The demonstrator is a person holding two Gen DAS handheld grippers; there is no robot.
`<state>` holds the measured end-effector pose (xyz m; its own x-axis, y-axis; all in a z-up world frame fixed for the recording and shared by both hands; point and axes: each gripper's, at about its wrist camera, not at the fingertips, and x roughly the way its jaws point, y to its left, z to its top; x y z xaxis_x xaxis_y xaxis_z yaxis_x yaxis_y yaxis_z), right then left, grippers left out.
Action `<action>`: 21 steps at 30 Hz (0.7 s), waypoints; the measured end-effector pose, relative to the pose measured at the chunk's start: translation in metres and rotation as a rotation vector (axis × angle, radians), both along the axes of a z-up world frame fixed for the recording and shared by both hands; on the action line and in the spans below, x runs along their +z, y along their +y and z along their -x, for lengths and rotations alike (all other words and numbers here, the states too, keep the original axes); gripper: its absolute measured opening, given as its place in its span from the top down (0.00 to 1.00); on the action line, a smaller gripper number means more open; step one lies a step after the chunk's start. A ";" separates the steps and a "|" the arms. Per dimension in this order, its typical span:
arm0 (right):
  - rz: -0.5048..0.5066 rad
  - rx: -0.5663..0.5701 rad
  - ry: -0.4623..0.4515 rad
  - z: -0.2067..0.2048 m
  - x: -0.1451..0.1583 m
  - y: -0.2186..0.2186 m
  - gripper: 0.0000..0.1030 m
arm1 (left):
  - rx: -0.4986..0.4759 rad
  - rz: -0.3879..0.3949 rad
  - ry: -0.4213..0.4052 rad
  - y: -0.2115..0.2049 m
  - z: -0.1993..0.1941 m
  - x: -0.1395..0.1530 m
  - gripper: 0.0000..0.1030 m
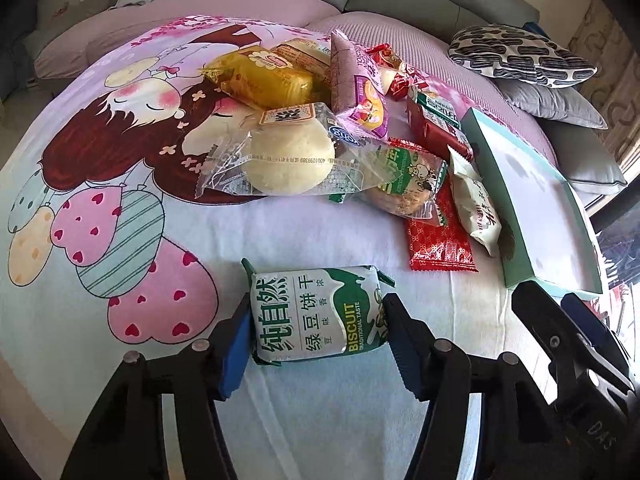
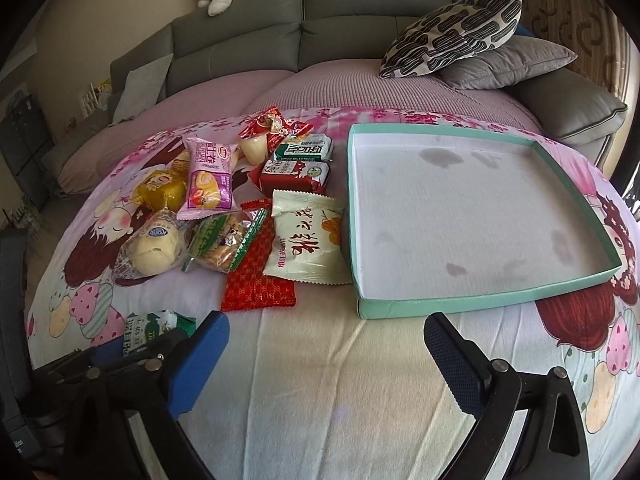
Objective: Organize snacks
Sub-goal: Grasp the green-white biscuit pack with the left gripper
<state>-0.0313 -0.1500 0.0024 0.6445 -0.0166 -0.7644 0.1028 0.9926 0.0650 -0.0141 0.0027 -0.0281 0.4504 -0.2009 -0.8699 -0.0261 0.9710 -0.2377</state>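
left gripper (image 1: 318,332) is clamped on the green biscuit pack (image 1: 316,312), pads touching both ends. right gripper (image 2: 326,356) gapes wide, holding nothing, near the teal tray (image 2: 472,304).

Glossy wrappers on matt cloth
The biscuit packet (image 1: 320,312) is shiny plastic film; the printed bedsheet (image 2: 320,360) soft cloth; the tray (image 2: 472,304) probably matt cardboard.

Green-and-white biscuit packet (image 1: 318,314) flat on bedsheet, apart from snack pile (image 1: 320,128)
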 end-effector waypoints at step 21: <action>0.094 0.197 0.024 -0.065 0.000 0.059 0.19 | 0.191 0.065 -0.104 0.079 -0.025 0.049 0.39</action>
<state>0.0334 -0.0913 0.0027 0.6236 0.0358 -0.7809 -0.0933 0.9952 -0.0288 0.0105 0.0817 0.0206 0.5725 -0.1576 -0.8046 -0.1800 0.9332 -0.3109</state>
